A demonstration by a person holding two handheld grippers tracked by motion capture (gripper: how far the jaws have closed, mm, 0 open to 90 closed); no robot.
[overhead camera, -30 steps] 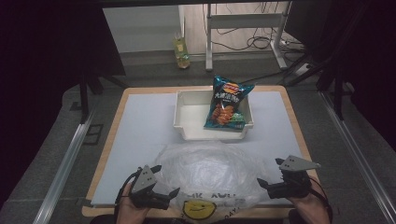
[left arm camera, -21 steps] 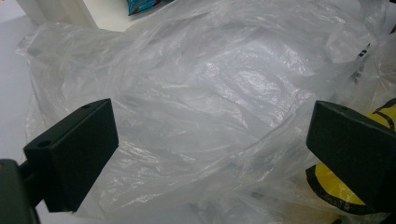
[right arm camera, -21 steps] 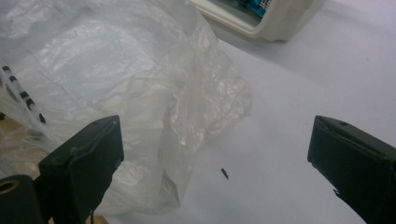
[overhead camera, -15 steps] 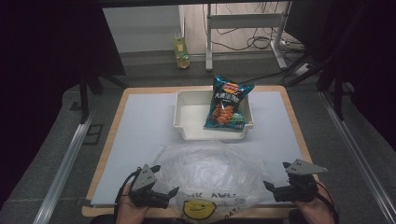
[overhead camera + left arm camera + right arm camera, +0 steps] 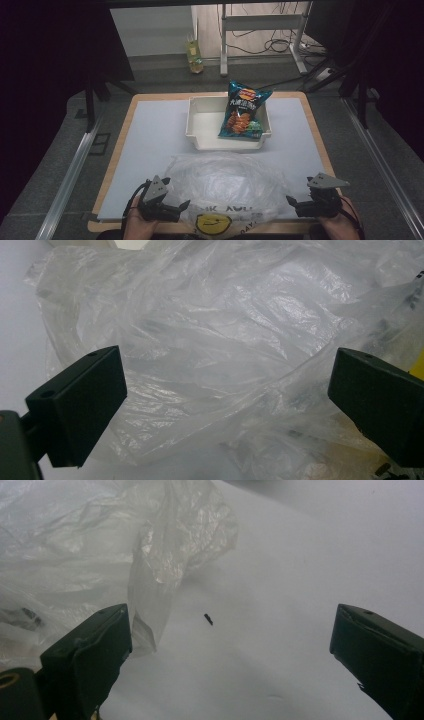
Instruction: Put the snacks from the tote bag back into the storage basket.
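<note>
Down at the bottom centre of the high view, a crumpled clear plastic bag [image 5: 227, 187] lies on the pale table mat [image 5: 150, 145], with a yellow smiley print near its lower edge. The left gripper [image 5: 184, 206] sits at the bag's lower left corner, jaws spread wide; in the left gripper view the bag [image 5: 225, 340] spans the gap between them, apparently touching neither. The right gripper [image 5: 291, 201] rests at the lower right, also released, just beside the bag's right edge. In the right gripper view a fold of the bag [image 5: 165, 560] hangs by the jaw at the left of the frame, and a tiny dark speck [image 5: 208, 619] lies on the mat; what it is cannot be told. Above centre, a white tray [image 5: 200, 127] holds a blue chip packet [image 5: 242, 112] leaning on its right wall.
</note>
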